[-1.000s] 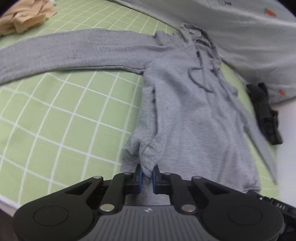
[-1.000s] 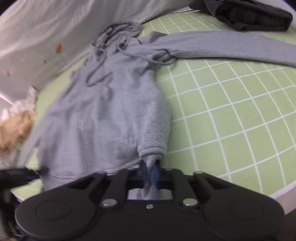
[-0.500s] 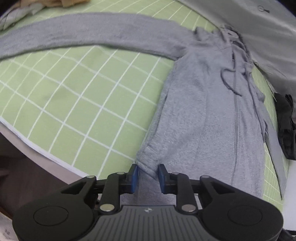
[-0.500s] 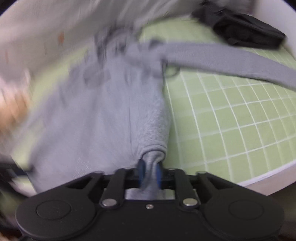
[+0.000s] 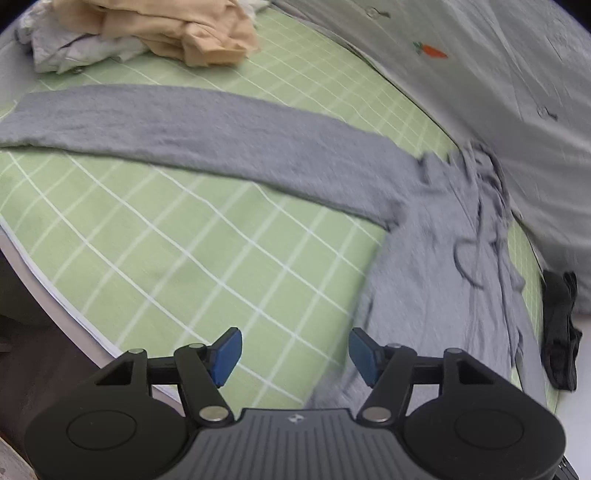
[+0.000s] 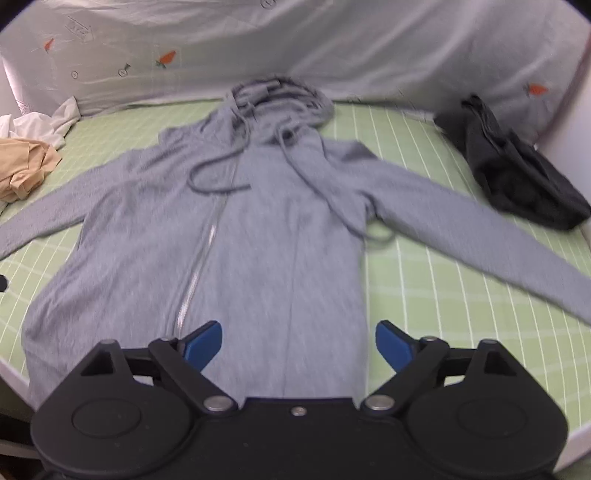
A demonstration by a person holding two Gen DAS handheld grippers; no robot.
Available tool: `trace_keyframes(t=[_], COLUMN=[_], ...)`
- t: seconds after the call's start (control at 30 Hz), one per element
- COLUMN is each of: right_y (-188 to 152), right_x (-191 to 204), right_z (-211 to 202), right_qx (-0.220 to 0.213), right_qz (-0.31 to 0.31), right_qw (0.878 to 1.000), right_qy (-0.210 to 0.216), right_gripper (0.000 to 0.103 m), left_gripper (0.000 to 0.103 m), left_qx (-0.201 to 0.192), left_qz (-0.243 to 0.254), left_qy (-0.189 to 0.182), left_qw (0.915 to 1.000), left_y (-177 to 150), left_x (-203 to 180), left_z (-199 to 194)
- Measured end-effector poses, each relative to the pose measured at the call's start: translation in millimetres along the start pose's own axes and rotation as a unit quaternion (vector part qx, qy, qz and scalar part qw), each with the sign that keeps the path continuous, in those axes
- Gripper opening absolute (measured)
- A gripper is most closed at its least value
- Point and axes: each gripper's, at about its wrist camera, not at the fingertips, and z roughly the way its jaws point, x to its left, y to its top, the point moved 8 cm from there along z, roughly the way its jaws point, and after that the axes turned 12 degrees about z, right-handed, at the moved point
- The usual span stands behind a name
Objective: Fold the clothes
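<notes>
Both hand-held grippers (image 5: 295,356) (image 6: 299,345) spread, above hoodie (image 6: 258,229).

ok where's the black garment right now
In the right wrist view the black garment lies bunched at the far right of the green checked sheet, just beyond the grey hoodie's outstretched sleeve and against the white carrot-print bedding.

Green checked sheet (image 5: 155,258) under and ahead of the fingers, beige cloth (image 5: 184,33) and white cloth (image 5: 74,51) far ahead to the left, black garment (image 6: 517,173) ahead to the right, carrot-print fabric (image 6: 332,48) beyond.
</notes>
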Motion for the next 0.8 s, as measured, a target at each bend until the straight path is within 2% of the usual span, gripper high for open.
trace_keyframes(t=[0.07, 0.13, 0.2, 0.3, 0.47, 0.53, 0.63, 0.67, 0.73, 0.8], right_y=[11.2, 19.7, 28.0, 40.3, 60.9, 69.1, 81.4, 86.4, 95.6, 98.1], right_x=[6.2, 5.8, 4.8, 3.5, 1.2, 0.3, -1.1, 5.8, 26.9, 51.9], right_z=[17.4, 28.7, 39.6, 55.8, 82.6, 93.3, 109.4, 96.8, 63.5, 42.9], right_qx=[-0.010, -0.010, -0.010, -0.009, -0.007, -0.007, -0.006, -0.020, -0.053, -0.065], right_qz=[-0.021, -0.021, -0.019, -0.016, -0.011, -0.009, -0.006, 0.006, 0.035, 0.065], right_qw=[1.000, 1.000, 0.999, 0.999, 0.998, 0.998, 0.997, 0.997, 0.998, 0.995], right_qy=[-0.009, -0.017, -0.025, -0.037, -0.058, -0.066, -0.078, -0.068, -0.023, 0.036], right_gripper=[0.086, 0.062, 0.046, 0.041, 0.040, 0.005, 0.004, 0.004, 0.003, 0.003], left_gripper=[0.066, 0.067, 0.067, 0.067, 0.068, 0.068, 0.068, 0.068, 0.071, 0.072], left_qx=[-0.006, -0.008, -0.009, -0.010, -0.008, -0.006, -0.009, -0.010, -0.010, -0.008], left_qz=[-0.007, -0.009, -0.011, -0.013, -0.022, -0.021, -0.015, -0.014, -0.018, -0.026], left_qy=[0.004, 0.009, 0.014, 0.021, 0.017, 0.018, 0.026, 0.028, 0.034, 0.039], left_qw=[1.0000, 0.9999, 0.9998, 0.9996, 0.9996, 0.9996, 0.9995, 0.9995, 0.9992, 0.9989], left_y=[8.2, 16.7, 25.2, 37.9, 59.9, 70.2, 84.8, 89.4, 96.3, 101.8], left_x=[10.8, 21.0, 31.5, 47.3, 72.2, 79.6, 89.5, 93.7, 103.5, 114.4], left_z=[-1.9, -1.0, 1.0, 3.9, 12.4, 17.0, 20.3, 21.3, 25.1, 29.9])
